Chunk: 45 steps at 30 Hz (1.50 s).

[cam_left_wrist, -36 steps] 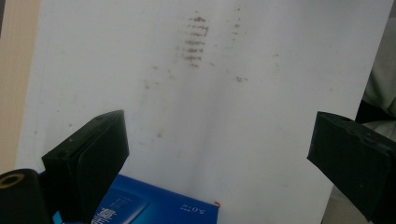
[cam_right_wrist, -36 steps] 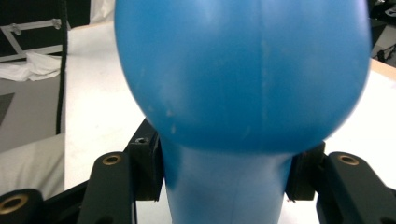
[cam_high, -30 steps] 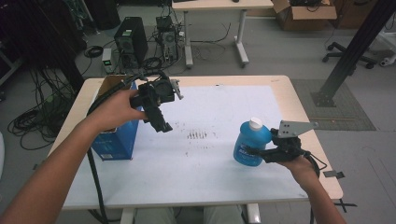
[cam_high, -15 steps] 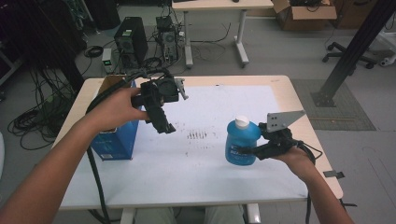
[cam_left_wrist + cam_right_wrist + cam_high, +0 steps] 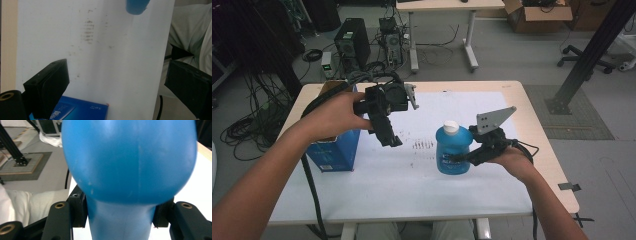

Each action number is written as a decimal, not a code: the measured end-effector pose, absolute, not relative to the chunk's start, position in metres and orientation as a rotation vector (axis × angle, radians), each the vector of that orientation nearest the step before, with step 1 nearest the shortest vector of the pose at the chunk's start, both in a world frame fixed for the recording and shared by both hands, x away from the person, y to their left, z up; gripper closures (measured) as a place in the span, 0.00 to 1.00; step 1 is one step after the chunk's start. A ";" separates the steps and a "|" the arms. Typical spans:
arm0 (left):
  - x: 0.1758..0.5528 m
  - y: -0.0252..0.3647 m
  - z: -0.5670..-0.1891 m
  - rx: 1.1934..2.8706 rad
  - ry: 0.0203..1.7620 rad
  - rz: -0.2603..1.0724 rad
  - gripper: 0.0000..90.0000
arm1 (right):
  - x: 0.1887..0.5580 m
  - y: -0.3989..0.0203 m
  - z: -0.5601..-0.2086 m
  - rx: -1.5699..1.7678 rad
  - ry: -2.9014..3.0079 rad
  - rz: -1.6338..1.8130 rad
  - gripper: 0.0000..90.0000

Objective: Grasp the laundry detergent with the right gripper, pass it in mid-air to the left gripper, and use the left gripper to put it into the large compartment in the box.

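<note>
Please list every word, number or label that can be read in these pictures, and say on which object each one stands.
Blue box: small white print near its corner in the left gripper view, perhaps "50" plus a letter, too blurred to be sure.
Blue box, high view: pale label marks, too small to read.
Blue bottle, clamped in the right gripper: dark label, unreadable.
Nothing else carries text.

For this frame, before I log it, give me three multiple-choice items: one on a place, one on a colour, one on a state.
1. Where is the blue box?
A. table's left side
B. table's right edge
C. on the floor

2. What colour is the bottle's cap?
A. red
B. white
C. black

3. What is the left tool doing?
A. gripping the box
B. gripping the bottle
C. open, holding nothing

Answers: 1 A, it stands by the left hand. 2 B, white above the blue bottle, held in the right tool. 3 C, its jaws stand apart over the white sheet.
</note>
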State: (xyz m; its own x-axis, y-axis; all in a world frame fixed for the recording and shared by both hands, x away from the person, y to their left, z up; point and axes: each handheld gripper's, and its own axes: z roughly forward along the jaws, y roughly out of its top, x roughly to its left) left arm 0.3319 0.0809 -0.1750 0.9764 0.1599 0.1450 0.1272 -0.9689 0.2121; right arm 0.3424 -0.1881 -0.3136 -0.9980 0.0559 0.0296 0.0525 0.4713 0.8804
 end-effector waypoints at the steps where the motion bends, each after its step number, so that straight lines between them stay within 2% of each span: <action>1: 0.331 0.080 -0.175 2.923 0.209 0.234 0.06 | 0.343 -0.186 -0.314 0.093 2.698 1.616 0.48; 15: 0.326 0.075 -0.174 2.937 0.160 0.194 0.06 | 0.349 -0.153 -0.317 -0.032 2.758 1.630 0.48; 45: 0.325 0.069 -0.179 2.928 0.123 0.144 0.06 | 0.355 -0.109 -0.319 -0.129 2.818 1.589 0.48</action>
State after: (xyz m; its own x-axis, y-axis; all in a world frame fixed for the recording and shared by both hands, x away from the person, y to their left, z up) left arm 0.3248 0.0692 -0.1795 0.9918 0.0927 0.0882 0.0725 -0.9751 0.2096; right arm 0.3554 -0.1094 -0.3190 -0.9922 -0.1162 0.0448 -0.0218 0.5164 0.8561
